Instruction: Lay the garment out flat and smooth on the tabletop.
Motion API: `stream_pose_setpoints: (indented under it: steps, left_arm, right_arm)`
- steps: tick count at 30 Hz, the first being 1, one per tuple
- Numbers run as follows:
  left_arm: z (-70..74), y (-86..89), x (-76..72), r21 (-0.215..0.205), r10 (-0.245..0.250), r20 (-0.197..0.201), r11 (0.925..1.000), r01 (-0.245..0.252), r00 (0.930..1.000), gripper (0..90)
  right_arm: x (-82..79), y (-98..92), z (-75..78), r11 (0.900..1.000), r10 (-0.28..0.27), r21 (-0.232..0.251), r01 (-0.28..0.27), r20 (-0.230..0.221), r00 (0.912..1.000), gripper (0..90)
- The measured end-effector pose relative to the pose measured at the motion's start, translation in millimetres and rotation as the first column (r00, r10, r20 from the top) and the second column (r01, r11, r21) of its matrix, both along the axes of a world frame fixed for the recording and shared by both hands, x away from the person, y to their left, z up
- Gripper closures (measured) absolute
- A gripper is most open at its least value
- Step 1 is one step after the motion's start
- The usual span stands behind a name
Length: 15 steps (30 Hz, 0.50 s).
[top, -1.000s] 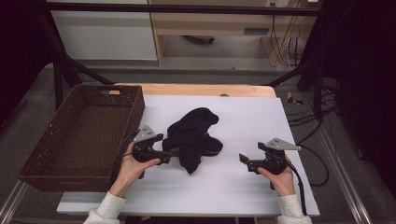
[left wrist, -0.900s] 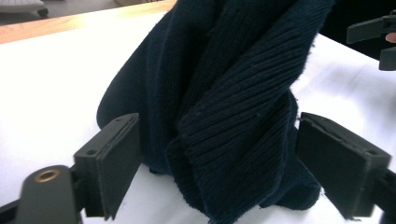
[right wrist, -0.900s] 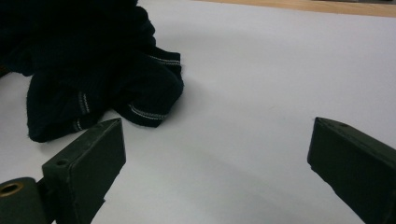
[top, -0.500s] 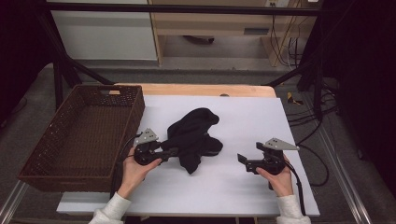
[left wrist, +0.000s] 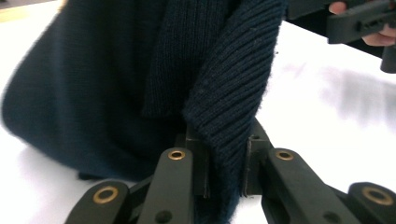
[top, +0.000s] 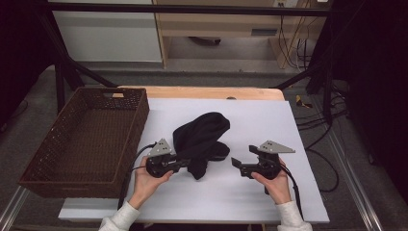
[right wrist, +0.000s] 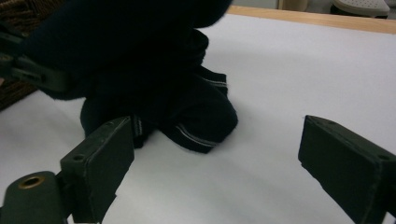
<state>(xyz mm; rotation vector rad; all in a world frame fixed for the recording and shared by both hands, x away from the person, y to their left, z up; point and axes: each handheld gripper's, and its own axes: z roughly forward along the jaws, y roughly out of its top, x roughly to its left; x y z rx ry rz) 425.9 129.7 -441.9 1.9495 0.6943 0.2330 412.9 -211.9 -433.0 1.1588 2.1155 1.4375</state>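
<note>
On the white table [top: 288, 144], centre: 1 dark knit garment [top: 199, 139], bunched in a heap, ribbed hem visible in the left gripper view, thin pale stripes on a lower fold in the right gripper view.

Item 1, left gripper [top: 180, 163]: held in the person's left hand [top: 144, 180] at the garment's near-left edge. Jaws have just been closing and now clamp a fold of the ribbed knit [left wrist: 224, 116], the cloth pinched between the 2 pads.

Item 2, right gripper [top: 235, 163]: held in the person's right hand [top: 276, 183], just beside the garment's right edge, pointing toward it. Jaws have just been closing slightly but stand wide apart with nothing between them; cloth lies ahead of them, not touching.

Item 3, brown wicker basket [top: 48, 168]: at the table's left side, well apart from the right gripper, near the left one.

Item 4, wooden table edge [top: 211, 92]: along the far side of the white surface.
</note>
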Motion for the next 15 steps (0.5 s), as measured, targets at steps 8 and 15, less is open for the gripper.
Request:
stream_pose_setpoints:
  steps: [8,15]
  left_arm:
    - [-7.2,-22.0,-11.7,0.014,-0.046,0.013,0.9989,0.046,0.9989,77.5]
    - [-15.2,-41.9,-19.4,0.046,-0.083,0.014,0.9956,0.082,0.9964,77.4]
  right_arm:
    - [5.3,20.2,8.3,0.999,0.025,0.037,-0.025,0.008,0.9997,20.0]
    - [8.4,39.9,16.5,0.997,0.047,0.06,-0.048,0.021,0.9987,26.1]
